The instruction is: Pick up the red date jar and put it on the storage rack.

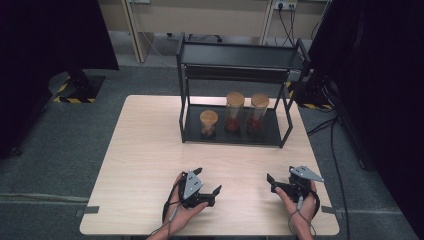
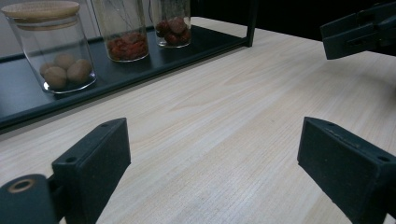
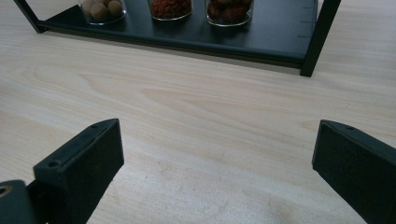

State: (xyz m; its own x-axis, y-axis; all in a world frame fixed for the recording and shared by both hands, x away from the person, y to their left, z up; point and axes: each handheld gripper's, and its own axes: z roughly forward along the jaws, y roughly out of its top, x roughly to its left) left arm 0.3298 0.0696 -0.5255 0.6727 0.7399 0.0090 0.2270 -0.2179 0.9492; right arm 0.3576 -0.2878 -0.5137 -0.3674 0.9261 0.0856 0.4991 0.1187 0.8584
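Observation:
A black two-tier shelf (image 1: 270, 132) stands at the back of the wooden table (image 1: 145, 145). On its lower tray are a short glass jar of round brown nuts (image 1: 208, 123) and two taller jars of red pieces (image 1: 234, 111) (image 1: 259, 112), all with wooden lids. My left gripper (image 1: 209, 181) rests near the front edge, open and empty, pointing toward the shelf. My right gripper (image 1: 280, 176) lies to its right, also open and empty. The left gripper view has the nut jar (image 2: 53, 51) at upper left beyond the open left gripper (image 2: 215, 172). Bare wood lies between the open right gripper (image 3: 217, 168) jaws.
The shelf's upper tier (image 1: 240, 55) overhangs the jars, and its corner posts (image 3: 317, 37) frame the tray. Grey carpet surrounds the table, with dark stands at left and right and cables (image 1: 335, 150) on the floor to the right.

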